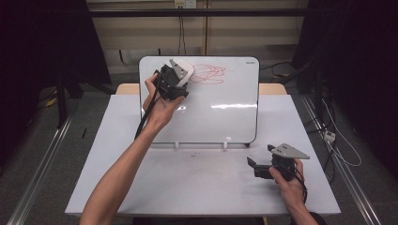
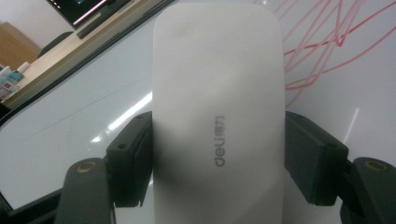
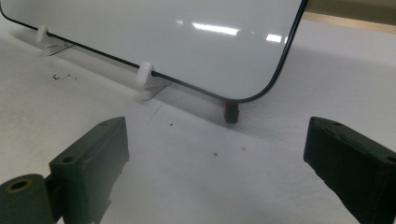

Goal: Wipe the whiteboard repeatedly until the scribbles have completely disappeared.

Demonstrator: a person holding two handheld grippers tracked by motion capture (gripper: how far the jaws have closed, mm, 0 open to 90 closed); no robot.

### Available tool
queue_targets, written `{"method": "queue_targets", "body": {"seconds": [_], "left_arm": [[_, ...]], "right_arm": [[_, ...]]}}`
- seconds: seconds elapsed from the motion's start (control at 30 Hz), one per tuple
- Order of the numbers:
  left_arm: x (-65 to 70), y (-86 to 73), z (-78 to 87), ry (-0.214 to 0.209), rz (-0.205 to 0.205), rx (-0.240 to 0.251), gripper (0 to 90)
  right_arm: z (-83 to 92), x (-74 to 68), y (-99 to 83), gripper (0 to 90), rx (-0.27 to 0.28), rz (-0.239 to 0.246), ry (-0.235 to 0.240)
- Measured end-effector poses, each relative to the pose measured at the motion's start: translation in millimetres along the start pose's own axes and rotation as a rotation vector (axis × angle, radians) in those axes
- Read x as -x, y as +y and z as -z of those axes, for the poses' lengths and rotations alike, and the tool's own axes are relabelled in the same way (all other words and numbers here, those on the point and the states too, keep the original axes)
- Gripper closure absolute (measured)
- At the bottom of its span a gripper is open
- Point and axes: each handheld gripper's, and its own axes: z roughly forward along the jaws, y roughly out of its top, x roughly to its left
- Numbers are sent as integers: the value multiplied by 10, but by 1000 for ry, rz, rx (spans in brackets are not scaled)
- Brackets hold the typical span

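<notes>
A white whiteboard (image 1: 220, 108) stands tilted back on the table, with red scribbles (image 1: 209, 74) near its top middle. My left gripper (image 1: 182, 80) is up at the board's upper left, shut on a white eraser (image 1: 186, 69). In the left gripper view the eraser (image 2: 217, 116) sits upright between both pads, flat against the board (image 2: 70, 140), with the red scribbles (image 2: 327, 42) just to its right. My right gripper (image 1: 262, 157) rests on the table by the board's lower right corner, open, with nothing between its jaws (image 3: 219, 163).
The board (image 3: 163, 32) leans on small white clips (image 3: 144, 74), and a small dark red foot (image 3: 230, 112) sits under its lower right corner. Dark specks dot the white table (image 1: 187, 187) in front of it. Metal rails run along the floor on both sides.
</notes>
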Motion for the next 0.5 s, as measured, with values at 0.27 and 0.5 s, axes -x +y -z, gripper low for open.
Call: {"method": "queue_targets", "body": {"seconds": [0.27,0.5], "left_arm": [[80,46,-14,-7,-13,2,311],[174,75,-24,-5,-30,3,311]], "right_arm": [[-2,-1,0,65,1,4,2],[1,-1,1,64,2,6,2]]}}
